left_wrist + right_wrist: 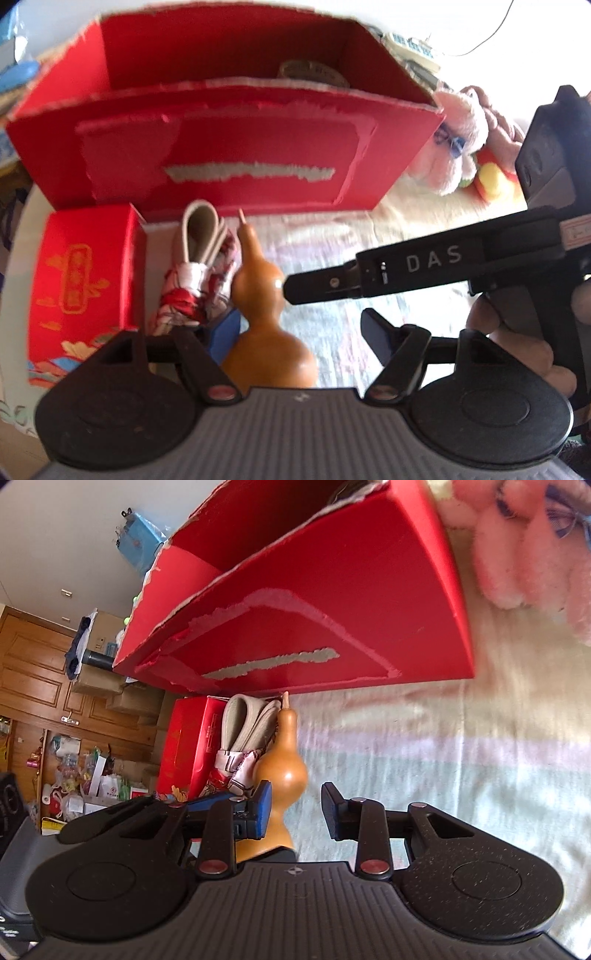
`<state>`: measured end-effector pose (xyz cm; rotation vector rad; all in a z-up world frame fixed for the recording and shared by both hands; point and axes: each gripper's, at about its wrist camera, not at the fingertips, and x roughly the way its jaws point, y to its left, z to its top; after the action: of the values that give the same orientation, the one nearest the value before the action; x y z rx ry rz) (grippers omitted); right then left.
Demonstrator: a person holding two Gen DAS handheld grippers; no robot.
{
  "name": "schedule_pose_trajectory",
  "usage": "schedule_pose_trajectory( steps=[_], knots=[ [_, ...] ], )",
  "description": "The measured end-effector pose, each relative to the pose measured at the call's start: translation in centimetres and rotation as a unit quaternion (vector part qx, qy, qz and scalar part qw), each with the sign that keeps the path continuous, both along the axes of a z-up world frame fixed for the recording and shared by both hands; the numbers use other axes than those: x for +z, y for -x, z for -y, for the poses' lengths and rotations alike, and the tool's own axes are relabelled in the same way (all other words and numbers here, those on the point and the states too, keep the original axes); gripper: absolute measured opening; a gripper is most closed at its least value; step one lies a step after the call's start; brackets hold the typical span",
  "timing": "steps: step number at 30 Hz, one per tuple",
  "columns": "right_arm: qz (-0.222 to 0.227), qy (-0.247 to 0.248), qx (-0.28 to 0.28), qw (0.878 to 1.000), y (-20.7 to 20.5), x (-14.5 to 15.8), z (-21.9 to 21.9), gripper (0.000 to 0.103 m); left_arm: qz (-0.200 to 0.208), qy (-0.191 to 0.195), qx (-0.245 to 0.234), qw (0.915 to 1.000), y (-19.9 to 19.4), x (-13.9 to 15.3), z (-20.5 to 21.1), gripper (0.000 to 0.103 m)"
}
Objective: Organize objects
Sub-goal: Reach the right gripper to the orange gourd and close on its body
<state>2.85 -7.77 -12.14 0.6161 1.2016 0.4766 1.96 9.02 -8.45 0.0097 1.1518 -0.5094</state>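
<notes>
A large red box [229, 147], open at the top with torn edges, is stood on a pale quilted bed [332, 266]. A round tin [314, 72] is seen inside it. To the right of the box a pink plush toy [454, 144] is laid on the bed. In front of the box's left end a small red box [85, 280] with gold print is stood. Between that small box and the gourd a folded patterned scarf [192, 291] with a beige strap [201, 232] is placed, just beside the gourd.

The brown gourd [258, 306] is stood upright in front of the big box, its stem [242, 216] pointing at the box's lower edge.

The left gripper [299, 332] is held wide, with the gourd's lower bulb between its fingers near the blue pad; whether it is touched cannot be told. The right gripper [295, 812] is held part open around the gourd's waist, with its blue pad against the gourd and a gap on the other side. In the left view its finger [325, 284] is seen touching the upper bulb.
</notes>
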Motion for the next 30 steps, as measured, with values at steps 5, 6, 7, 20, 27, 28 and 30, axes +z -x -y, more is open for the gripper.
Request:
schedule_pose_trajectory(
  steps=[5, 6, 7, 20, 27, 28, 30],
  knots=[
    [-0.003, -0.007, 0.013, 1.000, -0.2, -0.1, -0.4, 0.033, -0.017, 0.003, 0.004, 0.9998, -0.8, -1.1, 0.1, 0.073],
    [-0.003, -0.006, 0.016, 1.000, -0.2, -0.1, -0.5, 0.033, -0.019, 0.002, 0.004, 0.9998, -0.9, -1.3, 0.2, 0.073],
    [-0.004, -0.006, 0.017, 1.000, -0.3, -0.1, -0.6, 0.033, -0.020, -0.001, 0.002, 0.9998, -1.1, -1.4, 0.3, 0.073],
    [-0.012, -0.012, 0.030, 0.999, -0.8, -0.6, -1.6, 0.036, -0.020, -0.032, -0.010, 0.9992, -1.5, -2.8, 1.2, 0.070],
    [-0.018, -0.017, 0.033, 0.999, -0.9, -0.9, -1.6, 0.037, -0.021, -0.030, -0.003, 0.9993, -1.5, -2.7, 0.9, 0.063],
    [-0.022, -0.020, 0.032, 0.999, -0.9, -0.9, -1.8, 0.038, -0.022, -0.029, -0.004, 0.9993, -1.6, -2.7, 0.9, 0.063],
    [-0.023, -0.024, 0.028, 0.999, -0.9, -1.1, -1.7, 0.038, -0.018, -0.033, -0.006, 0.9993, -1.5, -2.6, 1.1, 0.063]
  ],
)
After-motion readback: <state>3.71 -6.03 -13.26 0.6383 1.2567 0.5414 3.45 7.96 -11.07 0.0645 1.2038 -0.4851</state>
